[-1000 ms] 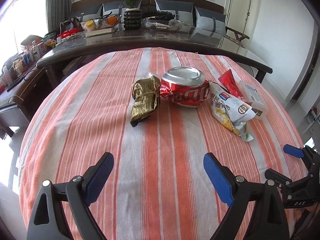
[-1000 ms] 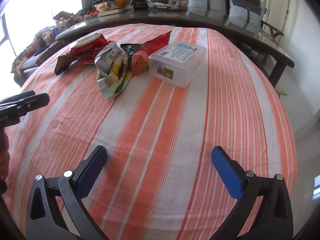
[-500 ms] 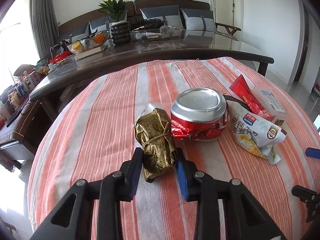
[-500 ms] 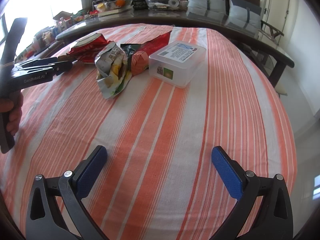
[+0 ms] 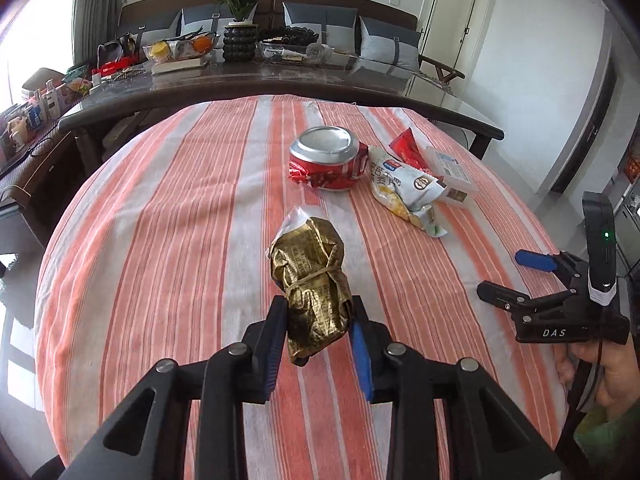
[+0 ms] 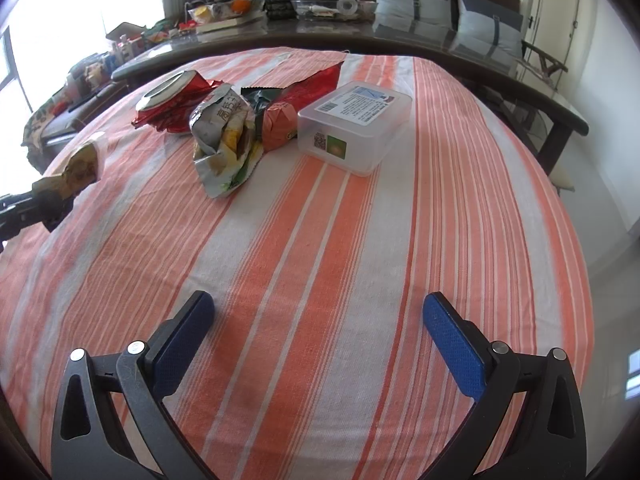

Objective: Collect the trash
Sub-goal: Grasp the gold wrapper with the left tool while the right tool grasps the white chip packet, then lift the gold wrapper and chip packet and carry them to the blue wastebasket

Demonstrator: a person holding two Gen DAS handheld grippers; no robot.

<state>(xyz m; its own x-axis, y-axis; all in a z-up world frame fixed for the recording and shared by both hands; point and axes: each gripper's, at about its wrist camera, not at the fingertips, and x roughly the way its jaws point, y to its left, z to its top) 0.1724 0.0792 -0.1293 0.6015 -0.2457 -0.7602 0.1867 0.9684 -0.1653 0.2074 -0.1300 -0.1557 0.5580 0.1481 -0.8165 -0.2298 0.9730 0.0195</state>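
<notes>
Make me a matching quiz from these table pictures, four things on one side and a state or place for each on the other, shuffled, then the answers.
Things:
1. gold wrapper
2. soda can
3. plastic box
4. right gripper

States:
A. crushed, standing on the striped cloth
B. open, holding nothing
C. clear, lid on, label on top
D. pinched between the left gripper fingers

Pairs: 1-D, 2-A, 3-C, 4-B

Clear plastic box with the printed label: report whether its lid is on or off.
On. The clear plastic box shows its labelled lid seated flat across the top.
</notes>
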